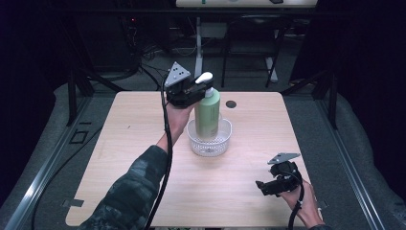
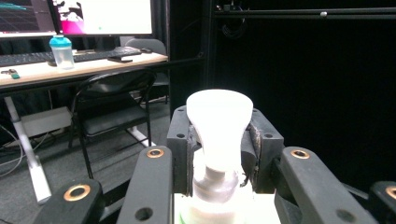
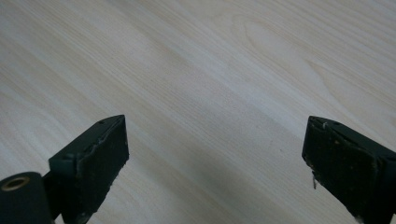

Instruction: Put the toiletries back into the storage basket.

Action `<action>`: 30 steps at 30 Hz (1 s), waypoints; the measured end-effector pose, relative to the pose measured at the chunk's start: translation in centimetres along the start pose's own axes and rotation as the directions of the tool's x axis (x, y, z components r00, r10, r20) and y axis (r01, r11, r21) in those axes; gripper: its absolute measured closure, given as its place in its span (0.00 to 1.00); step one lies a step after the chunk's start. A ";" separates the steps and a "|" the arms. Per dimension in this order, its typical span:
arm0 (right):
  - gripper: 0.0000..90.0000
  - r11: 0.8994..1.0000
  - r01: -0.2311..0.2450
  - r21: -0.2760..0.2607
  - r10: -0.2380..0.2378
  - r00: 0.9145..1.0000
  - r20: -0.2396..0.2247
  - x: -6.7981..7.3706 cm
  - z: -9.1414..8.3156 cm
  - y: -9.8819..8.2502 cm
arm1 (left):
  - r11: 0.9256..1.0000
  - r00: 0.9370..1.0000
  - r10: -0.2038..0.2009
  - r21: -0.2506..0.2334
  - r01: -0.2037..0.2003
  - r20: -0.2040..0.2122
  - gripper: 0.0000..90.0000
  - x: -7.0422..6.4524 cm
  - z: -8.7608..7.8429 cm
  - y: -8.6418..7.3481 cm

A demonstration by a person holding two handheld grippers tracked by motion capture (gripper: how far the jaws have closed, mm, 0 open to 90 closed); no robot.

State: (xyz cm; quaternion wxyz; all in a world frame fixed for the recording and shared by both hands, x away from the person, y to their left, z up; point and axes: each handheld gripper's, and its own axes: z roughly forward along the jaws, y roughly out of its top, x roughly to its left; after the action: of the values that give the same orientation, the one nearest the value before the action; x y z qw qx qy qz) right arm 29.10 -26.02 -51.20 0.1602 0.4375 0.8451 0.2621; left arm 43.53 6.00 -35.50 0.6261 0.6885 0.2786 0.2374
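Observation:
A green pump bottle with a white pump head stands upright with its base inside a white mesh basket at the table's middle. My left gripper is shut on the bottle's pump neck. In the left gripper view the two pads press on the white pump neck from both sides, at my left gripper. My right gripper rests low near the table's front right edge. Its jaws stand wide apart over bare wood in the right gripper view, with nothing between them at my right gripper.
The light wooden table has a dark round hole behind the basket. Dark floor, cables and table legs lie beyond the far edge. In the left gripper view a black folding chair and a desk with monitors stand behind.

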 end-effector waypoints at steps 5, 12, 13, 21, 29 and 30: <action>0.08 1.000 -0.002 0.000 0.002 1.000 -0.002 0.0 0.0 0.0 | 1.000 1.000 -0.010 0.004 0.010 0.001 0.75 0.1 0.1 -0.9; 0.08 1.000 -0.001 0.002 0.001 1.000 0.000 0.0 0.0 0.0 | 1.000 1.000 -0.012 0.006 0.012 -0.002 0.75 0.0 0.1 -1.8; 0.08 1.000 -0.001 0.002 0.001 1.000 0.001 0.0 0.0 0.0 | 1.000 1.000 -0.009 0.009 0.009 -0.002 0.75 0.0 0.1 -1.9; 0.08 1.000 0.000 0.003 0.000 1.000 0.001 0.0 0.0 0.0 | 1.000 1.000 -0.017 0.015 0.017 -0.001 0.75 0.0 0.2 -2.9; 0.08 1.000 -0.001 0.003 0.001 1.000 -0.002 0.0 0.0 0.0 | 1.000 1.000 -0.021 0.023 0.021 0.000 0.75 0.1 0.3 -3.7; 0.08 1.000 -0.001 0.002 0.001 1.000 -0.002 0.0 0.0 0.0 | 1.000 1.000 -0.020 0.023 0.020 0.000 0.75 0.0 0.3 -3.8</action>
State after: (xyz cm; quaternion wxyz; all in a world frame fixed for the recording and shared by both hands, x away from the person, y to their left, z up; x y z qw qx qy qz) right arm 29.10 -26.01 -51.22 0.1587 0.4380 0.8453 0.2617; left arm 43.45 6.03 -39.34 0.6205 0.6928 0.2880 0.2281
